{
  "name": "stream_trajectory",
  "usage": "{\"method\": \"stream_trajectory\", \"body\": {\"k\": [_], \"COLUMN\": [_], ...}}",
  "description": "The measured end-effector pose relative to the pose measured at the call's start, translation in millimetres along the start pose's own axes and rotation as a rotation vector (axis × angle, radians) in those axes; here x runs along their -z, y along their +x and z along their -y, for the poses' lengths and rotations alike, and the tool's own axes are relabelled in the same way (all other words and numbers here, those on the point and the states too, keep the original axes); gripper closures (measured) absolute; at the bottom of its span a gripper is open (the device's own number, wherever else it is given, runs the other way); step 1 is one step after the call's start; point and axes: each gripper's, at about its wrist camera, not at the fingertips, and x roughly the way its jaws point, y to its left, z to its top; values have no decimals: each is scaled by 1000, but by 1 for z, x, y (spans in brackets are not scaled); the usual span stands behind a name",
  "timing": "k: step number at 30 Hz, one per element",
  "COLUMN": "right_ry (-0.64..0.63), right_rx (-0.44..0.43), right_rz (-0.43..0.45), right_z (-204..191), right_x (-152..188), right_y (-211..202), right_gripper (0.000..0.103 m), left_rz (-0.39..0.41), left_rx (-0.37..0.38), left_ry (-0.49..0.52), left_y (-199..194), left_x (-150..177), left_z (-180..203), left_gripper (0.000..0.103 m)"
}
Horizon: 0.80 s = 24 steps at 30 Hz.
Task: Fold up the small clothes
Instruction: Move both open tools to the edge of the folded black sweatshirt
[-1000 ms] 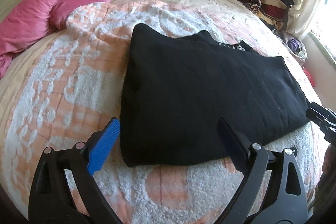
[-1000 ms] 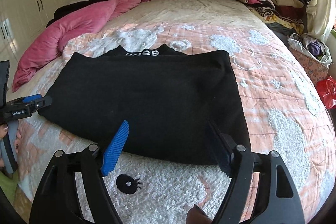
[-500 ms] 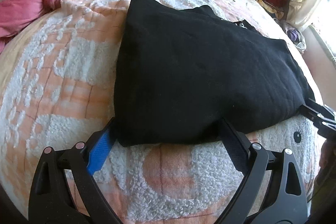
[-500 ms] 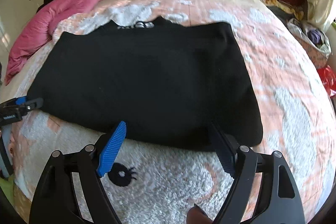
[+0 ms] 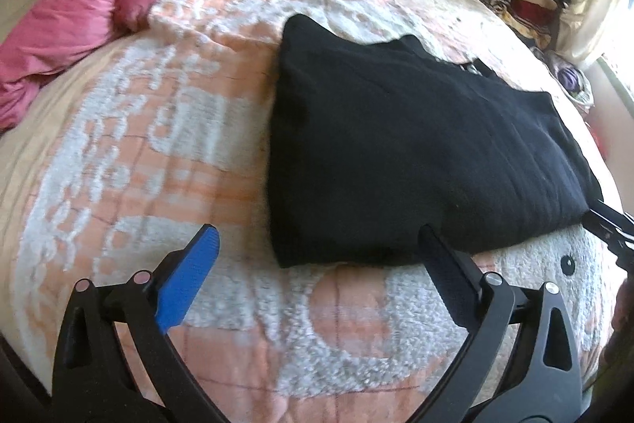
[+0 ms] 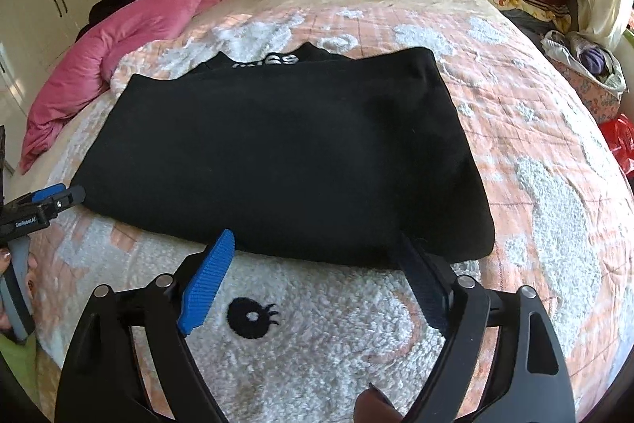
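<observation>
Right wrist view, one folded black garment (image 6: pixel 285 153) on one bedspread (image 6: pixel 535 153), both grippers' fingers (image 6: pixel 206 288) spreading, nothing between them.

white print (image 6: pixel 277 61) on black garment (image 6: pixel 277 161) half hidden, unreadable.

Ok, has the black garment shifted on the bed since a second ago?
No. The black garment lies just as close behind the embroidered eye as before.

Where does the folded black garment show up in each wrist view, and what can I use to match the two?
Left wrist: black garment right of centre, near edge by the pads.
Right wrist: black garment centre, white lettering at its far edge.
Shared landmark: pink duvet, upper left in both.
</observation>
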Motion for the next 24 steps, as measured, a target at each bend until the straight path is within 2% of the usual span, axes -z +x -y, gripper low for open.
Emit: {"method": "stream_trajectory", "body": {"k": [4,13,24], "right_ry": [-27,-110,-197], "right_rx": [-1,-45,-99], "right_rz": [26,71,82], "right_z": [-11,-51,-95], "right_x": [-4,-19,-31], "right_y": [-7,-14,-10], "right_gripper": [11,11,11], "left_rz": [18,41,44], "left_rx": [-33,-64,-94], "left_ry": [-9,-36,-71], "left_y": [-6,-13,-15], "left_x": [-2,-4,-6], "left_z": [-5,-18,-36], "left_gripper": [9,9,9]}}
